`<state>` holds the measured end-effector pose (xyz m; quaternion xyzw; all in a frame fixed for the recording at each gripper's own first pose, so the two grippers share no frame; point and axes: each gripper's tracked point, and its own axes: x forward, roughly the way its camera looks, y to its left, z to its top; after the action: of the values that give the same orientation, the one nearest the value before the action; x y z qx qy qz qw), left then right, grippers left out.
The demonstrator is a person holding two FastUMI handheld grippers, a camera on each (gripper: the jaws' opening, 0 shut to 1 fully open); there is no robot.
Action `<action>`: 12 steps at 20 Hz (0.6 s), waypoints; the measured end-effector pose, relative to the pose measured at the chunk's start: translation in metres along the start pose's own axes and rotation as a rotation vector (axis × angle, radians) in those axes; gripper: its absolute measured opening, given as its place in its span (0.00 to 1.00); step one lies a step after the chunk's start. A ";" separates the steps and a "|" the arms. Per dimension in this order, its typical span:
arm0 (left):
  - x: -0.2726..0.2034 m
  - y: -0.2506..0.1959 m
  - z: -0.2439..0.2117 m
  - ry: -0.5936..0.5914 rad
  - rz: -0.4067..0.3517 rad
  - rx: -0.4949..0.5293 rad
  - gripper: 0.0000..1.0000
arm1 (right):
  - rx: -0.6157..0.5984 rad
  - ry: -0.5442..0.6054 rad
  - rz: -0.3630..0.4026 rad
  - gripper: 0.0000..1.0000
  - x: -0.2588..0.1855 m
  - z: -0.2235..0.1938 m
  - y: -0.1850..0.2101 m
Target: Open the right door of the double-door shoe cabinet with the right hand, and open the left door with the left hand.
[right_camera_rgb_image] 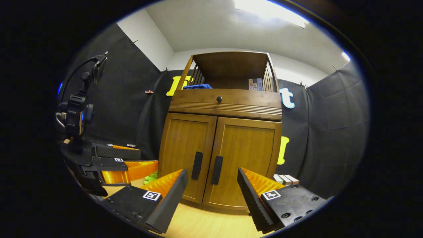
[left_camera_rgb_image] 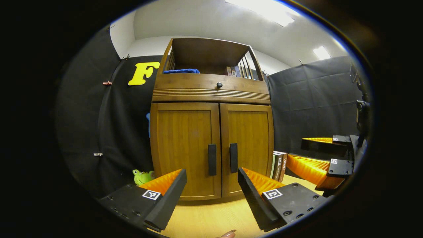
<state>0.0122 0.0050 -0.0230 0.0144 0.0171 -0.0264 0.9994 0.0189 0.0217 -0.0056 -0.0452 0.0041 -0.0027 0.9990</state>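
Both doors of the shoe cabinet (left_camera_rgb_image: 211, 132) are closed, and neither of my grippers touches them. In the left gripper view, the left gripper (left_camera_rgb_image: 211, 188) hangs with its fingers spread wide and nothing between them, pointing at the seam where the doors meet. The left door (left_camera_rgb_image: 183, 145) and the right door (left_camera_rgb_image: 251, 142) sit flush, each with a dark upright handle beside the seam: the left handle (left_camera_rgb_image: 212, 159) and the right handle (left_camera_rgb_image: 233, 157). I am short of both handles, with bare wooden floor (left_camera_rgb_image: 211, 218) between my fingers and the cabinet base.

In the right gripper view, the right gripper (right_camera_rgb_image: 213, 191) is likewise released, its fingers apart and holding nothing, aimed at the lower part of the doors. That gripper also shows at the right edge of the left gripper view, off to the side of the cabinet and well apart from it.

Above the doors I see a drawer (left_camera_rgb_image: 211, 87) with a small round knob (left_camera_rgb_image: 219, 85), and over it an open shelf holding a blue cloth (left_camera_rgb_image: 181, 70) and a few books. More books (left_camera_rgb_image: 279, 165) stand on the floor just beside the cabinet's right side, and a green toy (left_camera_rgb_image: 142, 177) lies by its left side.
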 end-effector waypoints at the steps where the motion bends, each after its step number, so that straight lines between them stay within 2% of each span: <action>1: 0.001 0.000 -0.001 -0.002 -0.002 0.000 0.96 | 0.004 0.012 0.001 0.94 0.001 -0.003 0.000; 12: 0.008 0.010 0.002 -0.025 0.002 -0.021 0.97 | 0.044 0.011 -0.041 0.95 0.023 -0.004 -0.012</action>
<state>0.0206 0.0143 -0.0210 0.0034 0.0047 -0.0254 0.9997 0.0414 0.0091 -0.0087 -0.0233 0.0088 -0.0237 0.9994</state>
